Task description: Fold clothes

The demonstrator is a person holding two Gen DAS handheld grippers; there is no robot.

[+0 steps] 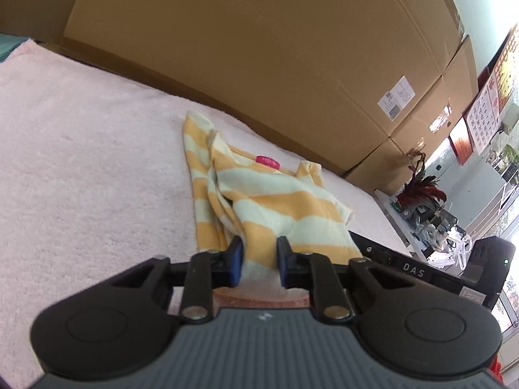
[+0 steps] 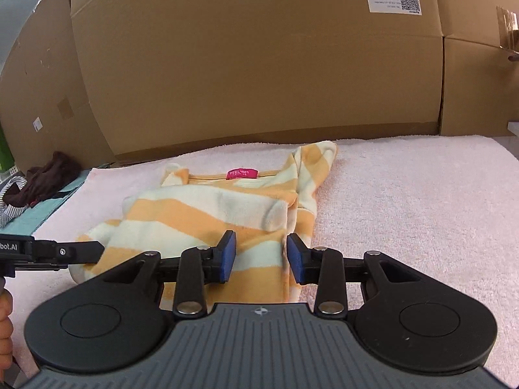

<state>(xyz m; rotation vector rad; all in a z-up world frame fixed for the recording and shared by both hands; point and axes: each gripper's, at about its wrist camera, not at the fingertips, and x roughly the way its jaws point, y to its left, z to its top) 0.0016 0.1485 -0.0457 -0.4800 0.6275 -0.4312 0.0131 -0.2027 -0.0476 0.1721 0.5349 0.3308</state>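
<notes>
Big cardboard boxes [image 2: 253,58] wall off the far side, and right in front of them there's a pink towel [image 2: 405,201] spread flat. My yellow-and-white striped shirt [image 2: 207,214] lies partly folded in the middle of that towel, its pink neck label [image 2: 241,173] toward the boxes. A dark clothes pile [image 2: 45,181] sits just off the towel's left edge. My right gripper [image 2: 261,257] hangs over the shirt's near hem, jaws apart, nothing in them. My left gripper [image 1: 259,261] is over the hem too, jaws apart, also empty.
</notes>
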